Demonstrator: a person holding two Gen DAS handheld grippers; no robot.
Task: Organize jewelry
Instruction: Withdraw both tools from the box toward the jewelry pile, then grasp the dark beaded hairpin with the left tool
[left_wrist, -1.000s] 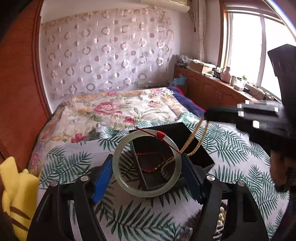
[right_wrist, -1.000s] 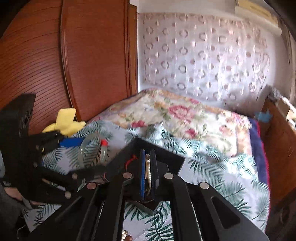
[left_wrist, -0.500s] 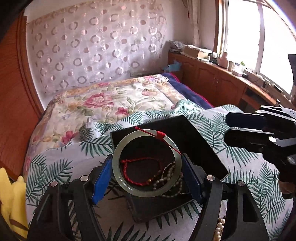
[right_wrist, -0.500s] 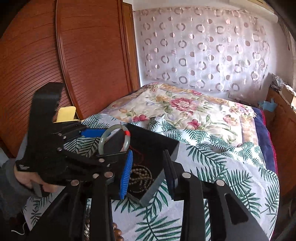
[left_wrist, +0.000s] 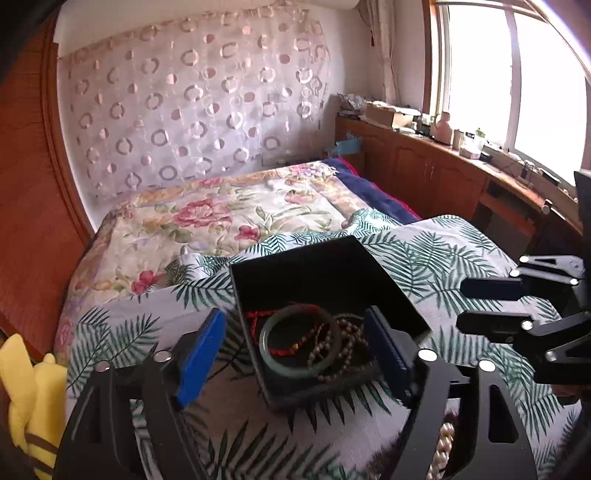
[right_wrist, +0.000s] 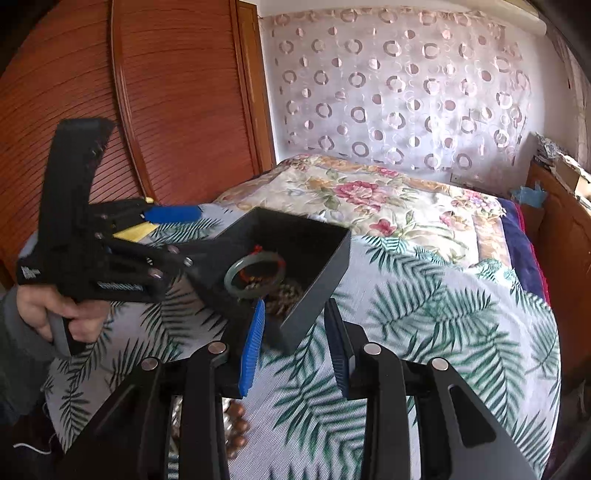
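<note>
A black open box (left_wrist: 314, 273) sits on the palm-leaf bedspread. Inside it a pale green bangle (left_wrist: 264, 345) lies flat over a red cord bracelet (left_wrist: 254, 318) and a brown bead strand (left_wrist: 347, 334). My left gripper (left_wrist: 293, 314) hovers just above the box's near side; its jaws are opening and nothing is between the blue pads. In the right wrist view the bangle (right_wrist: 231, 277) shows in the box (right_wrist: 321, 266), and my right gripper (right_wrist: 294, 310) stands open and empty at the box's near corner. It also shows as the right gripper (left_wrist: 461, 302) at the right edge of the left wrist view.
A yellow plush toy (left_wrist: 29, 387) lies at the left edge of the bed. More bead strands (right_wrist: 236, 432) lie under the grippers near the bed's front. A floral quilt (left_wrist: 221, 218) covers the far half; wooden cabinets (left_wrist: 424, 173) run under the window.
The left gripper let go of the bangle, which now lies in the box, and its jaws widened. The right gripper opened, released the bead strand into the box and drew back.
</note>
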